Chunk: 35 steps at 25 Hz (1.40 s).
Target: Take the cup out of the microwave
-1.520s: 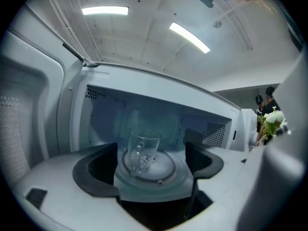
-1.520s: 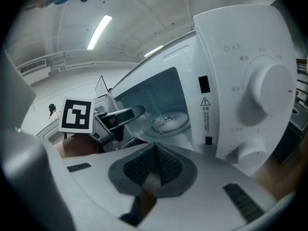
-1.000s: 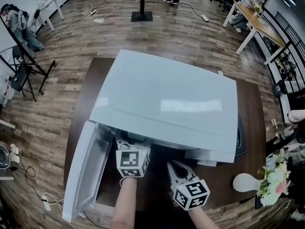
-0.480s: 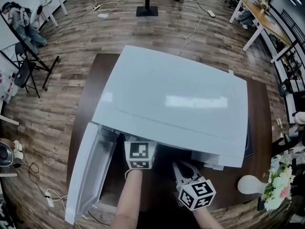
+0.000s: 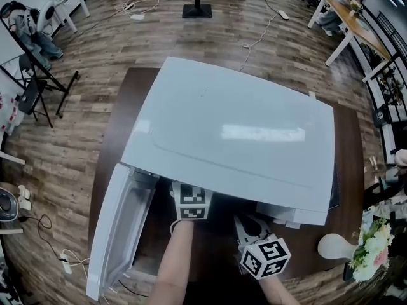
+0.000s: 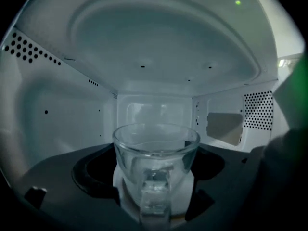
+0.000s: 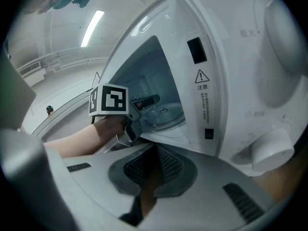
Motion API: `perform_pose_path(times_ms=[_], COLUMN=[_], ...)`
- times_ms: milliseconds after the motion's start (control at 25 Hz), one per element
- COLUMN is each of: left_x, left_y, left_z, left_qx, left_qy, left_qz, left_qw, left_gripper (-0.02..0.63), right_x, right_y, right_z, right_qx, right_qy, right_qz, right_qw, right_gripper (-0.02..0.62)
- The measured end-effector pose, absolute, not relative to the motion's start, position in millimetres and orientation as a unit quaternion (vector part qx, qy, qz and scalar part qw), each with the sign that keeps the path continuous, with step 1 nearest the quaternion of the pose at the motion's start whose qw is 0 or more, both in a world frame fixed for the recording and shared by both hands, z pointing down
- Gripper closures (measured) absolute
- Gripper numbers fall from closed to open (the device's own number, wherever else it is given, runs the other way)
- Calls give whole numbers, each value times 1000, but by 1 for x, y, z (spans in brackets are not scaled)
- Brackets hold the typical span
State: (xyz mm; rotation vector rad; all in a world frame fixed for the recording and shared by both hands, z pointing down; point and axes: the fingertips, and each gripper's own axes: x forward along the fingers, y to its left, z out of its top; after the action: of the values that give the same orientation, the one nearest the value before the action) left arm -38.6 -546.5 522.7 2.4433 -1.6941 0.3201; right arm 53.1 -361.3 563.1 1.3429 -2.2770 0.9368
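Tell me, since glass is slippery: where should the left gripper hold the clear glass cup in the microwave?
By the handle of the clear glass cup: it points straight at the open left gripper. Come in from the front, one jaw each side.

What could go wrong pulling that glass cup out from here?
1. The glass cup is clear and smooth, its handle facing the left gripper, whose jaws stand apart beside it: closing might slip or pinch the handle.
2. The microwave ceiling looks close overhead: lifting high may knock it.
3. The right gripper is shut outside, so nothing would catch a drop.
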Motion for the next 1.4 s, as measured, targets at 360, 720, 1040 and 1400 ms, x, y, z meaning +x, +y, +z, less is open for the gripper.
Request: perform_pose_path(times_ms=[360,720,1040,1400], left_x=[-39,-37,-37,-40], left_y=[-546,-535,-528,-517], left_z=[525,544,518,507], left_qx=[812,811,816,819], left_qy=[-567,-566,-565,-562], left_qz=[118,122,98,98], left_qw=[66,88,68,63], left_gripper=[219,221,221,221], right_x=[53,57,61,57], right_y=[-359,-354,-350,-344], right_z=[561,559,556,548], right_qx=[474,482,490,492], right_qy=[-800,-798,-796,-798], right_qz=[325,320,313,308], right_qw=[170,169,169,161], right_gripper=[600,600,600,600])
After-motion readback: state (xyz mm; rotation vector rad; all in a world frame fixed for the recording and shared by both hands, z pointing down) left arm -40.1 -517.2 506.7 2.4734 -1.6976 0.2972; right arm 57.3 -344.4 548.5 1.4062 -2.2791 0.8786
